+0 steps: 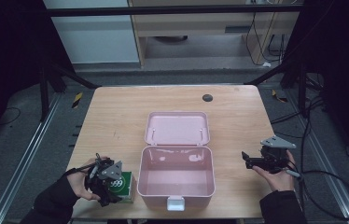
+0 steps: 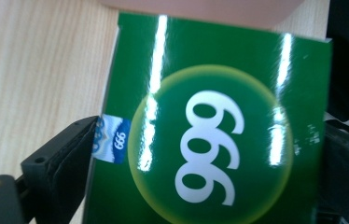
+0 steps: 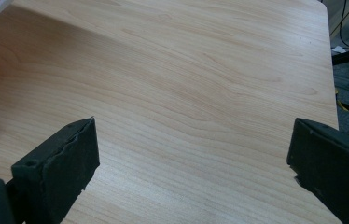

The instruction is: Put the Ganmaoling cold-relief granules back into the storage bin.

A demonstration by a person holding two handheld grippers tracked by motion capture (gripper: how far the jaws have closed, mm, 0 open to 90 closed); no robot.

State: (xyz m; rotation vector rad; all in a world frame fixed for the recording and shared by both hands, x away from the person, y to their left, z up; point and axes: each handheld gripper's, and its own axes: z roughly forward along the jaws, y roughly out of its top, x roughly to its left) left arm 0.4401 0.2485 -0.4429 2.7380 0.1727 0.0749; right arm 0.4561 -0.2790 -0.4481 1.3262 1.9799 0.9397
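Note:
A green carton [image 1: 123, 185] printed with white "999" [image 2: 210, 140] rests on the wooden table [image 1: 116, 121], against the front left corner of an open pink case [image 1: 176, 149]. My left gripper [image 1: 115, 188] is shut on the carton, one black jaw pressed to each side, as the left gripper view shows [image 2: 210, 163]. My right gripper [image 1: 248, 161] is held to the right of the case with its jaws pointing toward it. In the right gripper view the right gripper [image 3: 191, 154] stands open over bare wood, nothing between its jaws.
The case's lid [image 1: 177, 128] lies flat behind it, and a white latch [image 1: 176, 203] hangs at its front. A small dark disc [image 1: 207, 97] sits near the table's far edge. Cables [image 1: 331, 182] trail off the right side.

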